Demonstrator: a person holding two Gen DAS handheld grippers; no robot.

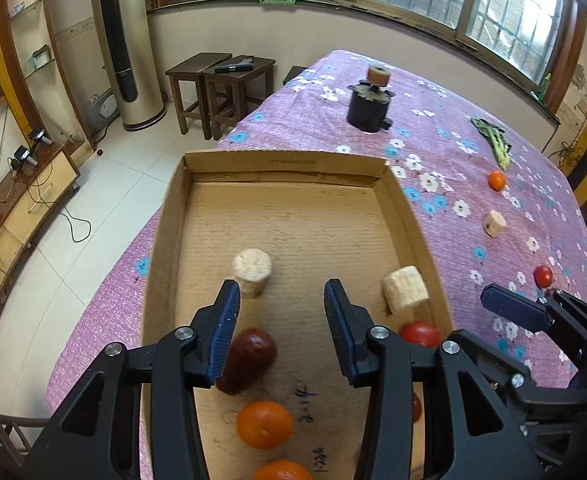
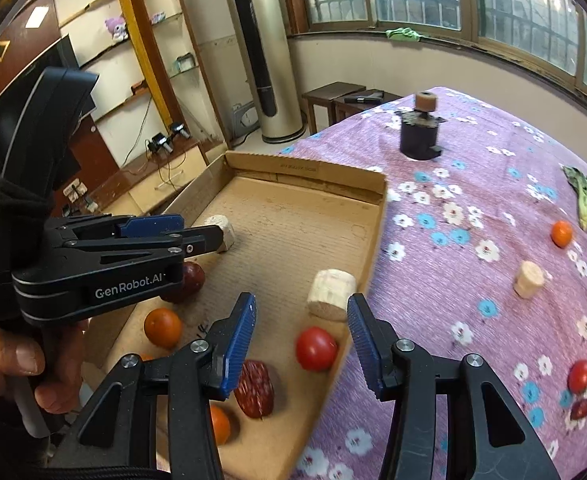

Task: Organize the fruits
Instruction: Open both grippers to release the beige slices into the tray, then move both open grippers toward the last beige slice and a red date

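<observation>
1. A shallow cardboard tray (image 1: 403, 216) sits on a table covered with a purple flowered cloth (image 1: 445, 120).
2. The left gripper (image 1: 281, 312) hangs above the tray, its blue-padded jaws spread apart with nothing between them.
3. Under it in the tray lie a dark red date (image 1: 249, 360), an orange (image 1: 264, 424), a second orange (image 1: 281, 472) at the bottom edge, and two pale corn pieces (image 1: 252, 270) (image 1: 405, 288).
4. A red tomato (image 1: 420, 334) rests in the tray close to its right wall.
5. The right gripper (image 2: 301, 336) hangs over the tray's right side, jaws spread and empty; the tomato (image 2: 316, 348) lies below the gap.
6. A wrinkled red date (image 2: 254, 389) lies just beside its left pad.
7. A person's hand (image 2: 25, 364) grips the left gripper's handle.
8. Still out on the cloth: a small orange (image 2: 562, 233), a corn piece (image 2: 528, 279), a tomato (image 2: 580, 376) and a date (image 2: 581, 409) touching or nearly touching it.
9. A leafy green vegetable (image 2: 583, 196) lies farther back, and a dark pot (image 2: 419, 136) stands near the far end.
</observation>
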